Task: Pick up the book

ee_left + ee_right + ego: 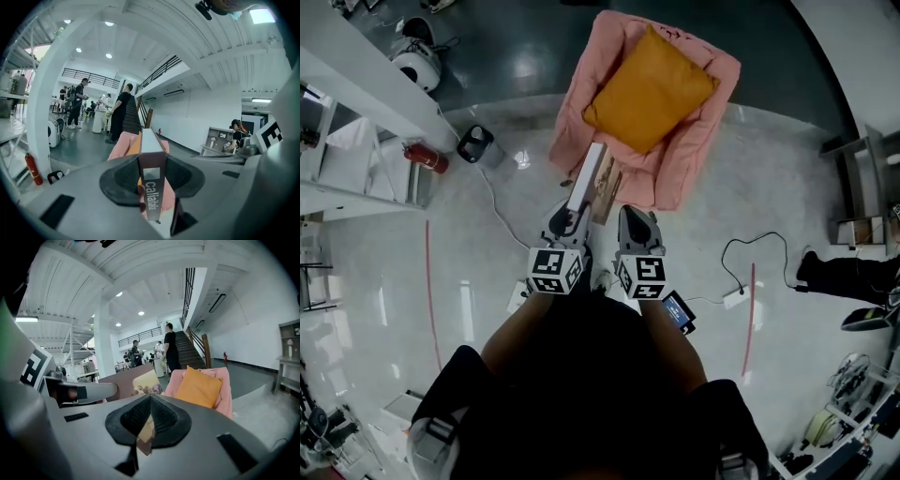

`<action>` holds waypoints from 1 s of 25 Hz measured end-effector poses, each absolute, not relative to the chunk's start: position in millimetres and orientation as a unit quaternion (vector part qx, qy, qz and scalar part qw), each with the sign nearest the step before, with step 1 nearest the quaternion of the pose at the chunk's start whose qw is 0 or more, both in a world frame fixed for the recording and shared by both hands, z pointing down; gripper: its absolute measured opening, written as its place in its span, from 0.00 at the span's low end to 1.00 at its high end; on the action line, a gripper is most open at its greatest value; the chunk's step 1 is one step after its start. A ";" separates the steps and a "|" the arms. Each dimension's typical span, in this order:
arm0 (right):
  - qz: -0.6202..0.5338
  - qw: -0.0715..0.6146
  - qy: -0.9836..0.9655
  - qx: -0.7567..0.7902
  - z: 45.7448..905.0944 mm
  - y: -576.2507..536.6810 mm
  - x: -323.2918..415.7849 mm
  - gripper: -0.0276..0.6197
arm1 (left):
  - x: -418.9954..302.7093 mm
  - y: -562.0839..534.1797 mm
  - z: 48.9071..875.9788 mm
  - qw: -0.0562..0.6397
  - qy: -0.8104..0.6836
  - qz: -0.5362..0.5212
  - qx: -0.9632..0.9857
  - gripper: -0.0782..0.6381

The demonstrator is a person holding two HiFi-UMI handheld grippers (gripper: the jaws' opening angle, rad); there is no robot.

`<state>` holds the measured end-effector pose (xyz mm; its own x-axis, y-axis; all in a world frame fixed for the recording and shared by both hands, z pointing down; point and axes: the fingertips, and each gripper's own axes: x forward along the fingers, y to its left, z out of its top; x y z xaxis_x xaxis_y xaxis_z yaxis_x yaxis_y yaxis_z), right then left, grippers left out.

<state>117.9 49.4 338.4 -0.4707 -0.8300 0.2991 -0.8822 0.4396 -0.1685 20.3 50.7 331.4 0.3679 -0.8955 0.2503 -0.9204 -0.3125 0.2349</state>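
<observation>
The book (pixel 587 180) is off the floor (pixel 487 281), held up between the two grippers just in front of the front edge of the pink armchair (pixel 698 150), whose seat carries an orange cushion (pixel 649 89). The left gripper (pixel 568 223) has its jaws clamped on the near end of the book, pads pressing both sides; in the left gripper view the book (pixel 152 161) stands on edge with its spine lettering facing the camera and runs away towards the armchair. The right gripper (pixel 637 229) sits just beside the left one, and in the right gripper view its jaws are pinched together on a thin tan corner that appears to be the book's cover (pixel 145 437).
</observation>
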 end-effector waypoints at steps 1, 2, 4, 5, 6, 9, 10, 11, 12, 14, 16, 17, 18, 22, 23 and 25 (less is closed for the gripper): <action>0.152 0.085 -0.845 0.506 336.3 56.8 117.9 0.05 | 21.0 58.0 329.7 0.170 -0.561 0.038 0.810 0.32; 0.152 0.085 -0.845 0.506 334.1 63.5 118.0 0.05 | 21.2 64.6 327.9 0.170 -0.560 0.038 0.810 0.32; 0.152 0.083 -0.844 0.507 330.1 74.9 117.1 0.05 | 19.8 75.7 322.6 0.167 -0.559 0.034 0.811 0.32; 0.151 0.081 -0.844 0.508 328.0 79.8 115.9 0.05 | 18.6 80.3 319.3 0.163 -0.558 0.032 0.813 0.32; 0.151 0.079 -0.844 0.509 326.2 84.7 114.6 0.05 | 17.6 84.8 316.1 0.159 -0.556 0.029 0.816 0.32; 0.148 0.073 -0.839 0.519 320.7 98.3 111.5 0.05 | 14.4 96.3 308.3 0.150 -0.547 0.024 0.824 0.32; 0.146 0.072 -0.837 0.523 318.8 101.2 110.7 0.05 | 12.9 98.6 306.2 0.149 -0.544 0.022 0.826 0.32; 0.145 0.072 -0.835 0.526 317.1 103.6 109.7 0.05 | 11.2 100.3 304.3 0.150 -0.541 0.021 0.828 0.32; 0.143 0.072 -0.833 0.529 315.3 105.3 108.7 0.05 | 9.5 101.4 302.6 0.150 -0.538 0.020 0.829 0.32; 0.139 0.071 -0.830 0.535 309.6 106.8 106.9 0.05 | 5.9 101.7 298.4 0.148 -0.531 0.019 0.834 0.32; 0.136 0.067 -0.825 0.544 302.6 109.0 104.8 0.05 | 0.3 102.0 293.8 0.145 -0.526 0.021 0.838 0.32; 0.136 0.065 -0.822 0.549 299.6 111.8 103.0 0.05 | -3.6 103.7 291.6 0.144 -0.524 0.022 0.839 0.32; 0.136 0.062 -0.819 0.553 297.5 115.8 100.7 0.05 | -8.3 106.6 289.5 0.142 -0.522 0.023 0.841 0.32; 0.134 0.057 -0.809 0.570 292.1 133.8 87.7 0.05 | -31.0 121.7 281.1 0.128 -0.513 0.026 0.848 0.32; 0.135 0.057 -0.806 0.574 290.9 138.0 84.0 0.05 | -36.5 125.4 279.4 0.127 -0.511 0.027 0.850 0.32; 0.138 0.057 -0.800 0.581 288.6 146.5 76.9 0.05 | -47.0 132.9 275.8 0.128 -0.506 0.030 0.852 0.32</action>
